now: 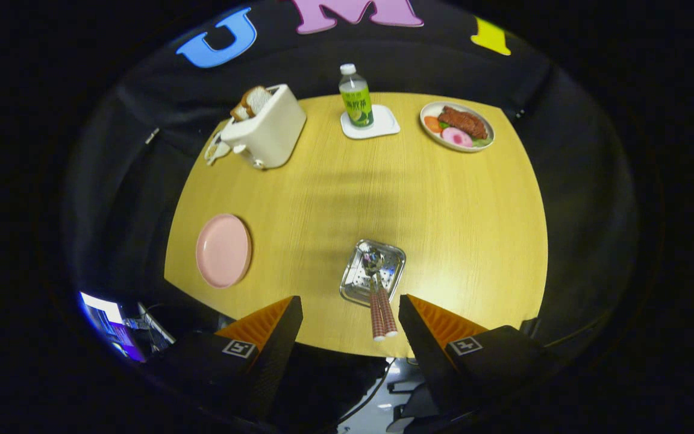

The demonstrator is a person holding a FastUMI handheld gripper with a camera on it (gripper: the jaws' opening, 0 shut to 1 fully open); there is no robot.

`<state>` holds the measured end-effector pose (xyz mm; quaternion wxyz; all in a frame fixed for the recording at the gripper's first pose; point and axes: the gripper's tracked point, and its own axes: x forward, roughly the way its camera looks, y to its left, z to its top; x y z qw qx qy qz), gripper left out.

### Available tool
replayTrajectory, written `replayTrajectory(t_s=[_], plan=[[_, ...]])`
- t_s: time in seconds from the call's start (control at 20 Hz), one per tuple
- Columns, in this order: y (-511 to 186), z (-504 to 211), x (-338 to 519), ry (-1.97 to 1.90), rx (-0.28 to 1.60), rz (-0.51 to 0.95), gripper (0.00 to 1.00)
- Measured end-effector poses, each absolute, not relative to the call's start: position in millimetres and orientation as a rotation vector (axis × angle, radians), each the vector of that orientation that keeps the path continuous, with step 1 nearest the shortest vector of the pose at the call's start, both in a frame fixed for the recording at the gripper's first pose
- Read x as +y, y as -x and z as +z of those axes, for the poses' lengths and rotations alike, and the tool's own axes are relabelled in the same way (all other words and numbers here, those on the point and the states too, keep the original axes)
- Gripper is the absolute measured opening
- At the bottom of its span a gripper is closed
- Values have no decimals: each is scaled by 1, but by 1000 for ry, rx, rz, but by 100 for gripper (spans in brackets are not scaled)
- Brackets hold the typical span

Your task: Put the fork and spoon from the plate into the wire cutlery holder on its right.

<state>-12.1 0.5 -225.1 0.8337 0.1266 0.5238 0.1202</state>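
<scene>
A fork and a spoon (381, 313) with red-and-white checked handles lie side by side in the shiny perforated metal cutlery holder (355, 282). Their heads rest inside it, and the handles stick out over its near rim towards me. To the holder's left sits a pink plate (223, 250) with nothing on it. My gripper (350, 300) hangs well above the table's near edge, open. The two handles show in the gap between its fingers, far below them and untouched.
At the far side of the round yellow table (461, 223) stand a white toaster (268, 129) with bread slices, a green-labelled bottle (356, 96) on a white coaster, and a plate of food (456, 125). A lit screen (106, 322) sits below the table's near left edge.
</scene>
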Motion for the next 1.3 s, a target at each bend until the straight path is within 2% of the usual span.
replayTrajectory(t_s=[0.3,0.7,0.95,1.3], plan=[[-4,-162,7,-201,757,188,99],[-18,-57,26,-128,341,175,99],[-18,-19,27,-115,196,162,99],[-36,2,31,-123,123,227,99]])
